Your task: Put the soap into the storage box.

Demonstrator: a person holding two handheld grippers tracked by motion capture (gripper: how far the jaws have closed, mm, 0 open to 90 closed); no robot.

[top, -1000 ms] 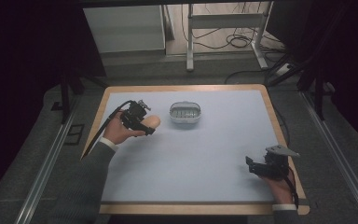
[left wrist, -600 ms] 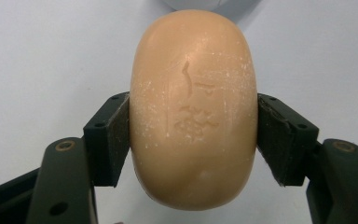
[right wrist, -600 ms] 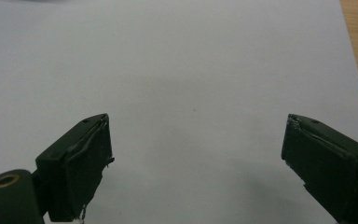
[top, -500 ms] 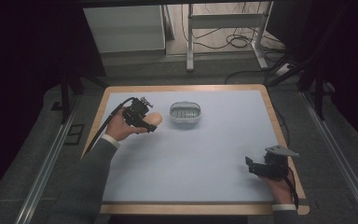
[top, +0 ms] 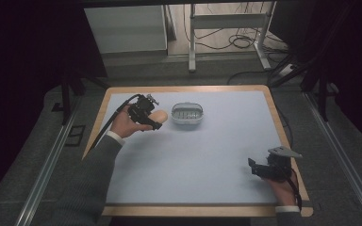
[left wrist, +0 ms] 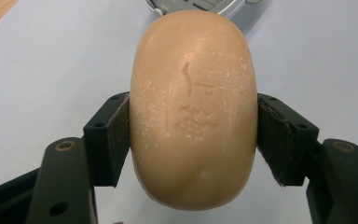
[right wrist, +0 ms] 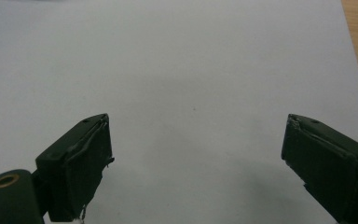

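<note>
I have the left gripper (top: 156, 120) clamped on a tan oval bar of soap (left wrist: 193, 109); in the left gripper view both jaws press flat against its long sides, with the stamped face turned up toward the camera and the bar reaching well past the pads. In the high view the soap (top: 159, 116) sits at the gripper's tip, lifted off the pale blue table mat (top: 207, 155), as far as I can judge from above. Just ahead of the soap, beyond the jaws, stands a small oval soap dish (top: 186, 114) with a pale rim; the left gripper view catches a sliver of its rim (left wrist: 193, 4) above the bar. It seems to have a ribbed or slotted insert inside, though the picture is too small for me to say more about what lies in it. The soap is close beside the dish, not in it. My right gripper (top: 258, 168) rests well apart at the near right corner of the mat, and in the right gripper view its jaws stand wide apart over bare mat (right wrist: 191, 84), holding nothing.
</note>
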